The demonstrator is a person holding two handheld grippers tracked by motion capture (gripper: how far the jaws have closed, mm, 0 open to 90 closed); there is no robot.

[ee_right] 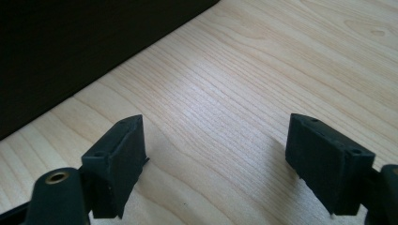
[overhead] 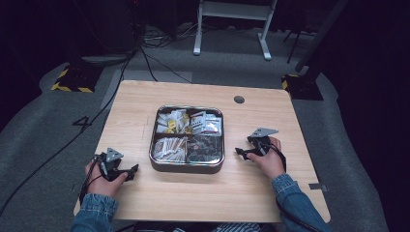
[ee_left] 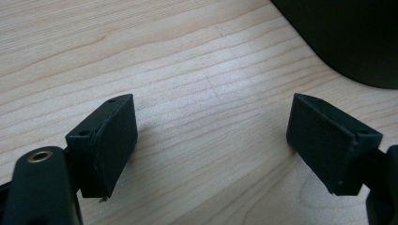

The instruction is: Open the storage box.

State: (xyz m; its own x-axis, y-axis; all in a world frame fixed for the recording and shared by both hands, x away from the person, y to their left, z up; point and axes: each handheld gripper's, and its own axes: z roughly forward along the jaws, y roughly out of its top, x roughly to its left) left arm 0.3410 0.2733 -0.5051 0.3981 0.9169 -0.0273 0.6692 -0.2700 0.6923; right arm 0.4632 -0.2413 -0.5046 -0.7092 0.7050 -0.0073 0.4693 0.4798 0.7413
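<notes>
Dark room, grey carpet; wooden table [overhead: 145, 203] mid-frame. Four-compartment tin [overhead: 153, 162] at table centre, packets [overhead: 169, 147] all inside, untouched. Left gripper [overhead: 131, 171] lower left, right gripper [overhead: 240, 153] right of tin: both spread, empty, resting apart from tin. Work not yet begun, by looks.

I see light wooden table [overhead: 203, 193] on grey carpet floor [overhead: 348, 159], white desk frame [overhead: 232, 29] behind, black cables [overhead: 150, 53], dark surroundings.

Denim sleeves [overhead: 96, 209] (black tongs [overhead: 129, 173])
</notes>
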